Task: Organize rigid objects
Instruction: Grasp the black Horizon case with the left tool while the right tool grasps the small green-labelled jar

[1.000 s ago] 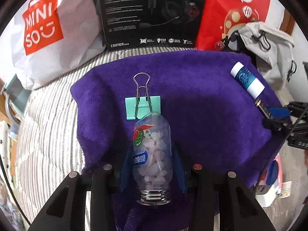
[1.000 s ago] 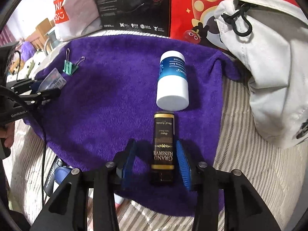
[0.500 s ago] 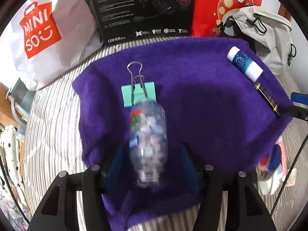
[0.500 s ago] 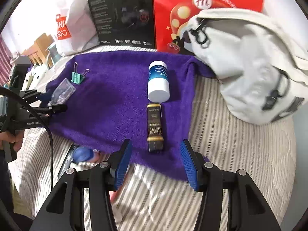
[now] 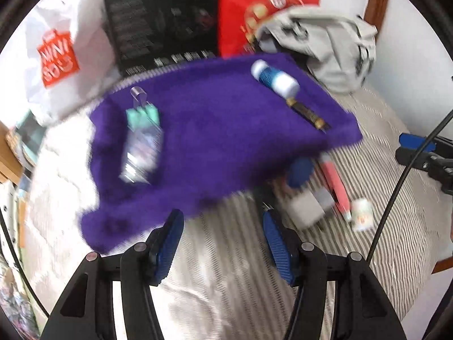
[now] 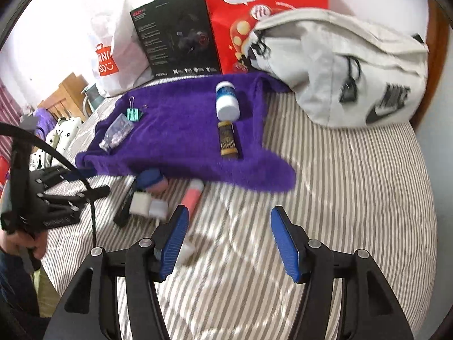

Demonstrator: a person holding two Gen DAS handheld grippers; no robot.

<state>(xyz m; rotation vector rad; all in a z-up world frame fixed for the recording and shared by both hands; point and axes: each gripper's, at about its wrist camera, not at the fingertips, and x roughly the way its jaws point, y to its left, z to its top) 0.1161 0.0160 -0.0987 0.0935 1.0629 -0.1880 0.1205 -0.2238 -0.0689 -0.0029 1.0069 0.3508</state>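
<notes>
Both grippers have been drawn back off the purple towel (image 6: 181,130) since a second ago; each item then between the fingers is now left lying on the cloth. Left gripper (image 5: 222,245): fingers spread wide, nothing held, poised over the striped bed (image 6: 339,198) at the towel's near edge. Right gripper (image 6: 229,245): fingers likewise spread and empty, over bare bedding.

On the towel, left side: a clear bottle of white tablets (image 6: 116,131) is laid flat, its far end touching a green binder clip (image 6: 133,113). Right side: a white and blue bottle (image 6: 227,102) is laid flat, with a black and gold box (image 6: 228,140) just near of it, end to end.

Off the towel, on the near bedding, a loose cluster is seen: a blue-capped item (image 6: 151,180), a pink tube (image 6: 192,195), white blocks (image 6: 147,206). The left view is blurred.

At the far side a white shopping bag (image 6: 113,56), black box (image 6: 175,36), red bag (image 6: 263,5) and grey backpack (image 6: 348,70) are noted.
</notes>
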